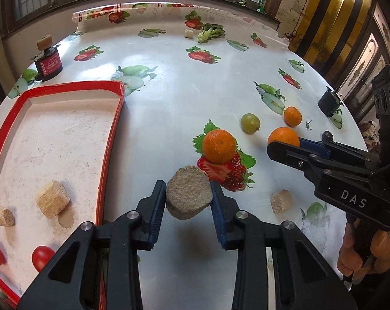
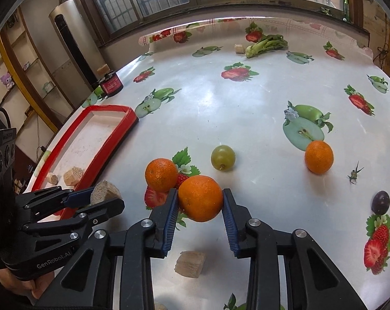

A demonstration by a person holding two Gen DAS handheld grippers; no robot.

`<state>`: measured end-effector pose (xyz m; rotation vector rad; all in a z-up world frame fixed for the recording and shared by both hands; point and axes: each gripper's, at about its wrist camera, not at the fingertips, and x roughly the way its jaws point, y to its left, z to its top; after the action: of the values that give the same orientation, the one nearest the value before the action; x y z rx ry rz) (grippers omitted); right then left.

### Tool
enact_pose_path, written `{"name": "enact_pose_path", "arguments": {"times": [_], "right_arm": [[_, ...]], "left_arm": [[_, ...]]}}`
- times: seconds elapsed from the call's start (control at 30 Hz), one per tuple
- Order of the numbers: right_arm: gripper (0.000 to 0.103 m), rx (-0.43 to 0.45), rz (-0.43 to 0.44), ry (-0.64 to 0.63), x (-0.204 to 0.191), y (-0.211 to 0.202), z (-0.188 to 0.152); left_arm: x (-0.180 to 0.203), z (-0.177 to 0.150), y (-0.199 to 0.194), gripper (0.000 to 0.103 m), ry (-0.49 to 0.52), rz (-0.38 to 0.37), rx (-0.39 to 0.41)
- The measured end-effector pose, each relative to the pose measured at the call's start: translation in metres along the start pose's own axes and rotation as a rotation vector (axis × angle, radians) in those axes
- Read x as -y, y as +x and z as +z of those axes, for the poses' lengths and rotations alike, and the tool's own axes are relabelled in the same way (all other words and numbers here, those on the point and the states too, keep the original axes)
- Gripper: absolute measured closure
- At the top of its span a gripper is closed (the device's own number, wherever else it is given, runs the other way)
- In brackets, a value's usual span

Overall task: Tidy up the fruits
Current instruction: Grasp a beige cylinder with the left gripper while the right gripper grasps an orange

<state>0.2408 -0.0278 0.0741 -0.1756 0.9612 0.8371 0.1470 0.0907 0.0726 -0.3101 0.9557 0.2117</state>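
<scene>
Nearest in the left wrist view, the left gripper is clamped on a round, fibrous tan chunk, its blue pads pressing both sides and the piece lifted clear of the worktop, just right of the red tray. Inside that tray lie two pale cut chunks and two cherry tomatoes. In the right wrist view the right gripper grasps an orange, held above the fruit-print cloth, with another tan chunk on the worktop below it. Just beyond sits a second orange, then a green grape and a third orange; a dark plum lies off to the right. Far back, leafy greens rest near the window.
</scene>
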Motion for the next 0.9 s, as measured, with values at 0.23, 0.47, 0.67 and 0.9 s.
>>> {"name": "enact_pose_path", "arguments": {"times": [0.23,0.47,0.67,0.9], "right_arm": [[0.069,0.033,0.026,-0.017,-0.016,-0.018,0.004],[0.069,0.033,0.058,-0.056,-0.042,-0.018,0.007],[0.069,0.028,0.076,-0.087,-0.062,-0.014,0.010],[0.069,0.017,0.085,-0.113,-0.080,-0.009,0.013]], "left_arm": [[-0.006,0.003,-0.019,0.071,0.000,0.025,0.037],[-0.029,0.004,-0.032,0.071,-0.031,0.065,0.061],[-0.050,0.002,-0.040,0.071,-0.061,0.093,0.073],[-0.066,-0.002,-0.044,0.071,-0.086,0.107,0.078]]}}
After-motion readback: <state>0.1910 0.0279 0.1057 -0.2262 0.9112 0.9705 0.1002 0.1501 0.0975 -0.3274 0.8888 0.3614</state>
